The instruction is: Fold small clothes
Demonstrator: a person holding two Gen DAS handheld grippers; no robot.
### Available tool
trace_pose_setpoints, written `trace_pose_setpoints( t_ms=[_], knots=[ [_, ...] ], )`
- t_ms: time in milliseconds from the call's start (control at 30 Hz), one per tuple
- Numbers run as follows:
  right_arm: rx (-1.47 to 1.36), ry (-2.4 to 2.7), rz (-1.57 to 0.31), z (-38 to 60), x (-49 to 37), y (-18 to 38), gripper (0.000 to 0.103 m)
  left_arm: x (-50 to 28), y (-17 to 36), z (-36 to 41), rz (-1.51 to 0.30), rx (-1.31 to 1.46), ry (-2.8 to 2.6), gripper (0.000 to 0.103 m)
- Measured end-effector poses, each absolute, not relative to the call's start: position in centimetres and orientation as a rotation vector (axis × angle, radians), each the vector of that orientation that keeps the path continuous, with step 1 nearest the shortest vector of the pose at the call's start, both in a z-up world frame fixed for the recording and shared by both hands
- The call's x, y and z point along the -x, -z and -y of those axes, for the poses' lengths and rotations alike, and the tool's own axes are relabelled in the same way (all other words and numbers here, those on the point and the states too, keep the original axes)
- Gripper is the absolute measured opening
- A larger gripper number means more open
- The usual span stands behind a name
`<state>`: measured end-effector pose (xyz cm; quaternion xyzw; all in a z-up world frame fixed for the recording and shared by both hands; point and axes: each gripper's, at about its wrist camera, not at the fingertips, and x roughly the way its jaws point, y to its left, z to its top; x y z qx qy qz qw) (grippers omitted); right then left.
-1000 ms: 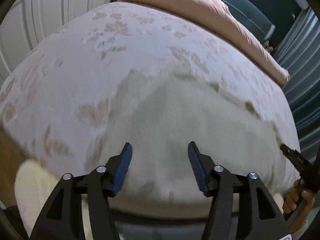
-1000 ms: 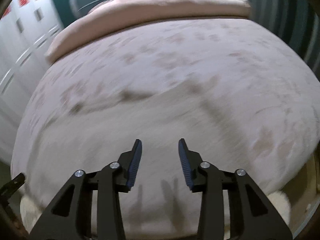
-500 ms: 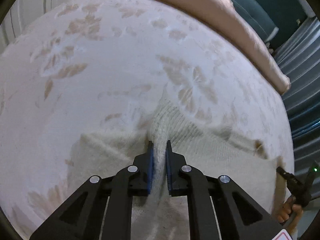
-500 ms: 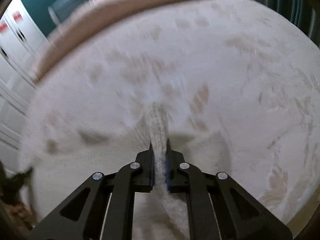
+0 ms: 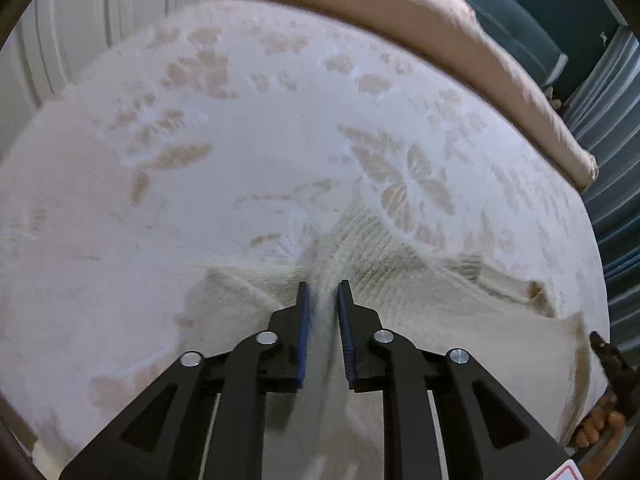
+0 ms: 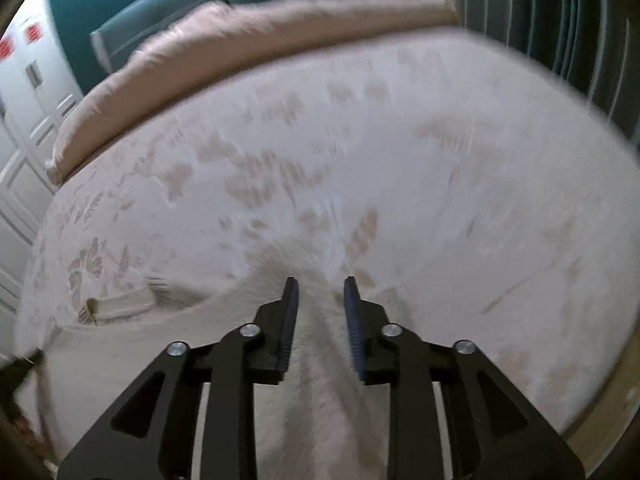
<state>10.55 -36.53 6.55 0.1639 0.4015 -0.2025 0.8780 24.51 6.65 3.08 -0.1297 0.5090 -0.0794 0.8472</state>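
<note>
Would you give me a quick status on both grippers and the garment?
Left gripper and right gripper jaws just opening, cream knit bunched between each. Knit lies on bedspread. Nothing in the way.

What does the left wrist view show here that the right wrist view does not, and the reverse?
Only the left wrist view: sharp ribbed knit on the cream sweater, a hand gripping the other tool at the right edge, and panelled white doors.

Only the right wrist view: the sweater's ribbed cuff lying at left, white cupboards with red stickers, and heavier blur.

Both: the flower-patterned bedspread, the pink duvet, the teal headboard, and a ridge of sweater between each gripper's fingers, which have just been opening.
</note>
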Motion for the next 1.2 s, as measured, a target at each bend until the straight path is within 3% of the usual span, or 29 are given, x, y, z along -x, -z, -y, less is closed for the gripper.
trace_pose_setpoints(
  t_ms=[67,133,433,667,800,933,1200],
  knots=[
    [-0.322,0.317,-0.808,33.7,-9.8,-8.5,0.028,-22.8,-4.7,-7.1,-1.04,0.28,0.165,0.027],
    [-0.324,0.225,-0.833,30.5,-9.5,-8.8,0.028,-20.9,-5.5,-7.3,-1.029,0.293,0.161,0.049],
    [-0.209,-0.066,-1.004,15.2,-7.5,-5.5,0.028,-12.8,-3.7,-9.3,-1.118,0.33,0.144,0.053],
    [-0.254,-0.045,-1.108,15.9,-8.8,-1.2,0.027,-10.0,-2.6,-12.3,-1.123,0.398,0.126,0.053],
    [-0.236,-0.025,-1.115,15.3,-8.6,-2.2,0.028,-9.3,-3.5,-12.5,-1.092,0.392,0.101,0.063],
    [-0.263,-0.023,-1.067,15.3,-8.4,-4.0,0.029,-9.5,-3.1,-13.2,-1.109,0.377,0.076,0.063],
    [-0.167,0.005,-1.13,14.4,-9.8,-0.8,0.032,-10.9,0.7,-13.7,-1.198,0.496,0.107,0.065]
  ],
)
